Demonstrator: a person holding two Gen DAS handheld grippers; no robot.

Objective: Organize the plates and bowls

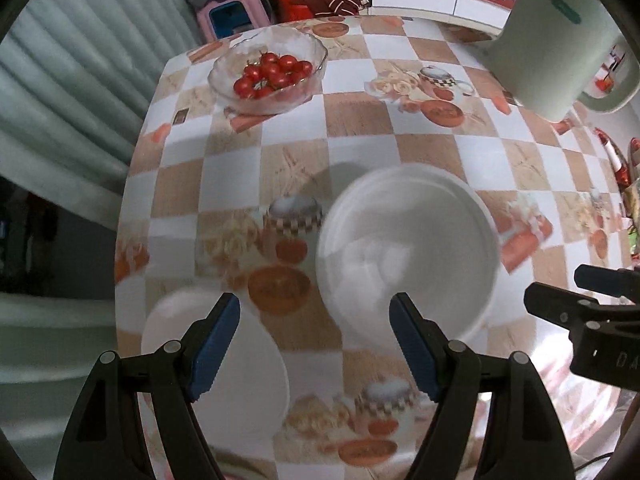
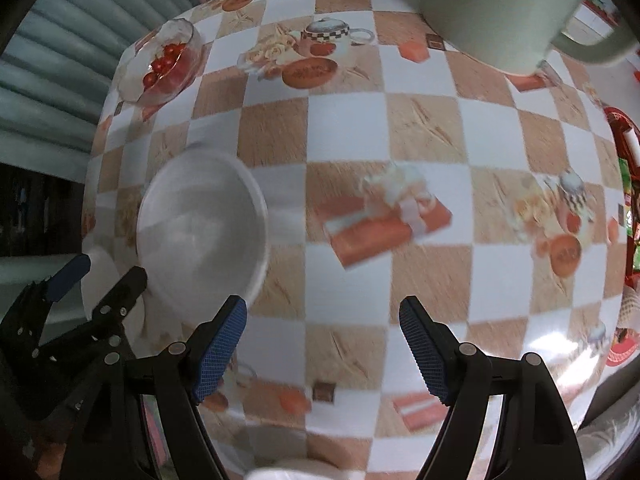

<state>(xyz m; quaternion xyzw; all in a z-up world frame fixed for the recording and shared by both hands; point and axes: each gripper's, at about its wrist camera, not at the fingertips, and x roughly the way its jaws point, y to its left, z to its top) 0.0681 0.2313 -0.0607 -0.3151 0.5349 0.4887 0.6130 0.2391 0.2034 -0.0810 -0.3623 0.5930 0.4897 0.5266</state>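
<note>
A white bowl [image 1: 408, 252] stands upright on the checked tablecloth, just beyond my left gripper [image 1: 316, 340], which is open with nothing between its blue pads. A white plate [image 1: 240, 376] lies flat under and left of the left finger. In the right wrist view the same white bowl [image 2: 204, 232] sits up and to the left of my right gripper [image 2: 324, 344], which is open over bare cloth. The left gripper [image 2: 102, 276] shows at the left edge there, above the white plate [image 2: 96, 280]. The right gripper [image 1: 560, 286] enters the left wrist view from the right edge.
A glass bowl of cherry tomatoes [image 1: 268, 72] stands at the far left of the table [image 1: 360, 120]. A pale green kettle [image 1: 560, 40] stands at the far right. Red packaging [image 2: 624, 152] lies at the right edge. Stools and a cabinet stand beyond the table.
</note>
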